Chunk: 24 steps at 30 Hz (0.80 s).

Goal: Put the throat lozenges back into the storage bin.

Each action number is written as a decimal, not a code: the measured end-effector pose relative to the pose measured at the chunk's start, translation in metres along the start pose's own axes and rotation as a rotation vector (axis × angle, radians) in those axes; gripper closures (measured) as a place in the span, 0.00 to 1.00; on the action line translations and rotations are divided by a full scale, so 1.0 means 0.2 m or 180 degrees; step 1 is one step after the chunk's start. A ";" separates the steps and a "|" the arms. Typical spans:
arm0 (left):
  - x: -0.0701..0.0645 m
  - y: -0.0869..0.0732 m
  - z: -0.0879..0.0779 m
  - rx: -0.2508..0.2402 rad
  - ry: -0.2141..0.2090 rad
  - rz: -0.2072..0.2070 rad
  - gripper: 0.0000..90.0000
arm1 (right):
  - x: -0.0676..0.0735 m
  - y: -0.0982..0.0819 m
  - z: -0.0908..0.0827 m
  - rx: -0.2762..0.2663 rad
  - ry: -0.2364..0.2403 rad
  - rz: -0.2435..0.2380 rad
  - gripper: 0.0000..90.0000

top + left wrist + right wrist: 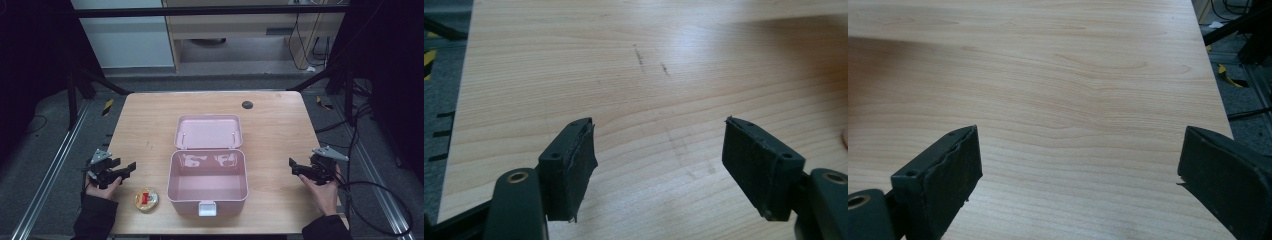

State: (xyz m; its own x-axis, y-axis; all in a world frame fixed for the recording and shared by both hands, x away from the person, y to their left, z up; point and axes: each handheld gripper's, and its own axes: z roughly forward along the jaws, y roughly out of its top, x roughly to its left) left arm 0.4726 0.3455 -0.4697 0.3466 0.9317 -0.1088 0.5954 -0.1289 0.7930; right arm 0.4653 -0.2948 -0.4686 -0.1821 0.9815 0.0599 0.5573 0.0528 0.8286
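One pink box (186, 202) in the middle of the table (280, 125), wide open, with its lid (209, 131) tipped back and standing behind it. Empty inside, just a shiny pink floor and walls. Small white latch (207, 208) on the front wall, facing the person. One little round tin (146, 199) flat on the wood just beside the box, at its front left corner, lid on, so no telling what is in it. Red mark on top, too small to read. Left gripper (125, 169) low over the left edge of the table, near the tin but not touching it, jaws apart with only bare wood between the black pads (574, 165). Right gripper (295, 167) at the right edge, well apart from the box, jaws spread wide too, gripping nothing. Both hands behind the grippers, sleeves cut off by the bottom of the high view. Thin pinkish sliver at the right border of the left gripper view, too little to name. Dark round spot (247, 104) near the far edge of the table, hard to make out.
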 end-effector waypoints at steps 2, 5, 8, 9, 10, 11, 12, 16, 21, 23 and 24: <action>-0.01 0.01 0.00 0.0007 -0.0046 0.0026 0.33 | 0.01 0.00 0.00 -0.0006 0.0024 -0.0042 0.05; -0.02 0.02 -0.01 0.0009 -0.0092 0.0066 0.33 | 0.02 0.00 -0.01 -0.0045 0.0054 -0.0084 0.05; -0.03 0.03 -0.02 0.0000 -0.0170 0.0149 0.32 | 0.02 0.00 -0.02 -0.0082 0.0059 -0.0117 0.07; -0.04 0.04 -0.03 0.0000 -0.0196 0.0183 0.32 | 0.02 0.00 -0.02 -0.0074 0.0079 -0.0117 0.07; -0.04 0.05 -0.03 0.0000 -0.0207 0.0210 0.31 | 0.03 -0.01 -0.02 -0.0060 0.0090 -0.0114 0.07; -0.05 0.06 -0.03 -0.0002 -0.0229 0.0242 0.31 | 0.03 -0.01 -0.02 -0.0064 0.0100 -0.0120 0.07; -0.05 0.06 -0.04 -0.0003 -0.0273 0.0263 0.31 | 0.03 -0.01 -0.01 -0.0061 0.0103 -0.0142 0.07; -0.07 0.08 -0.05 0.0039 -0.0369 0.0378 0.30 | 0.04 -0.01 -0.02 -0.0082 0.0105 -0.0153 0.08; -0.08 0.10 -0.06 0.0094 -0.0493 0.0526 0.29 | 0.03 -0.01 -0.03 -0.0134 0.0095 -0.0134 0.08; -0.08 0.10 -0.07 0.0112 -0.0540 0.0570 0.28 | 0.03 -0.01 -0.02 -0.0134 0.0077 -0.0173 0.08; -0.08 0.10 -0.07 0.0118 -0.0557 0.0579 0.28 | 0.04 -0.01 -0.02 -0.0119 0.0071 -0.0183 0.08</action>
State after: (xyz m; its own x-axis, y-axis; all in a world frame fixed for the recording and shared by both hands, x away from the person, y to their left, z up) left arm 0.4689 0.3331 -0.4429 0.5688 0.8194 -0.0710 0.5368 -0.3044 0.7869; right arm 0.4594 -0.2881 -0.4676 -0.2313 0.9726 0.0236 0.5147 0.1017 0.8513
